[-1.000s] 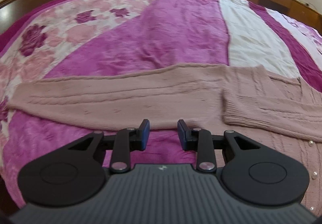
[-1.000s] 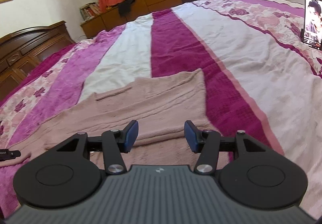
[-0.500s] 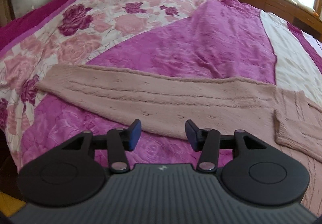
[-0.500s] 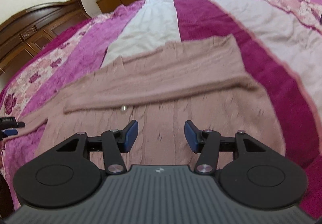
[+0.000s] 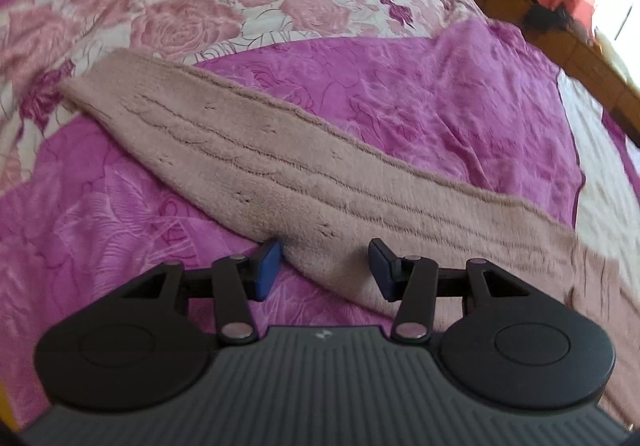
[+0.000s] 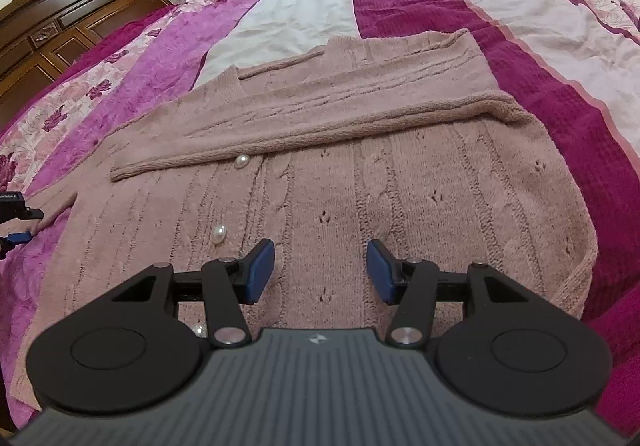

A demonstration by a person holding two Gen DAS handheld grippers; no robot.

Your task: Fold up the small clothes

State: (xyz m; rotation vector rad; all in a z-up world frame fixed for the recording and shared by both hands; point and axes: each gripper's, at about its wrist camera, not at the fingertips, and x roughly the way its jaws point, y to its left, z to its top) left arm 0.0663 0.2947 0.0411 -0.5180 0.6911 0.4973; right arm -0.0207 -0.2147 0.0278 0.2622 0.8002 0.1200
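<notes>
**Fold the outstretched sleeve across the body**

A dusty-pink knit cardigan (image 6: 360,181) lies flat on the magenta floral bedspread (image 5: 420,85), filling the centre of the right wrist view. One sleeve (image 6: 320,113) is already laid across the chest, running from the right edge of the garment toward centre left. The other sleeve (image 5: 248,149) stretches out diagonally in the left wrist view, its cuff at the upper left of the frame.

The left gripper (image 5: 325,270) is released, jaws wide apart, hovering at the near edge of that outstretched sleeve with nothing between its pads. The right gripper (image 6: 321,272) is likewise spread and empty, poised over the lower front panel near the pearl buttons (image 6: 219,234).

My reading — the step in hand is bringing the outstretched sleeve over the body. To do it well, the left gripper should probably travel further toward the cuff before pinching; a grip mid-sleeve would likely leave the cuff end trailing. Take both knit layers in one bite, lift only enough to clear the bedspread, and lay the sleeve alongside the folded one. The right gripper could press the front panel down — loose knit drags easily.
</notes>
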